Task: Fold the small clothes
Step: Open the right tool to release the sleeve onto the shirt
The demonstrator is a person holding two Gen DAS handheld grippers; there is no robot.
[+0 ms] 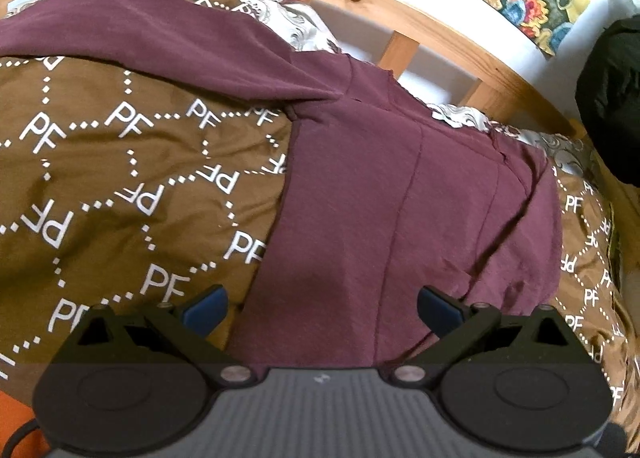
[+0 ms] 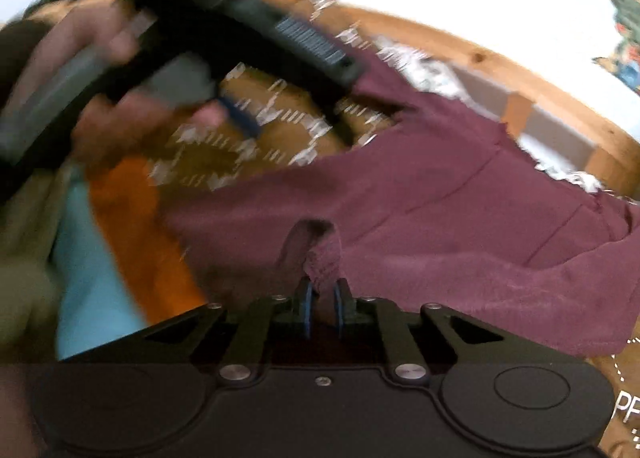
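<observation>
The right gripper (image 2: 323,300) has its blue-padded jaws pinched on a bunched fold of the maroon knit garment (image 2: 460,217); the left gripper (image 1: 322,308) hangs above the same cloth with jaws spread wide, nothing between them; the garment lies spread over a brown quilt printed with white letters (image 1: 100,161), backed by a pale wooden bed frame (image 1: 400,9); a hand (image 2: 120,125) grips the other tool's handle, blurred.

maroon garment (image 1: 360,193) | spread on bed | near edge bunched, pinched
</observation>
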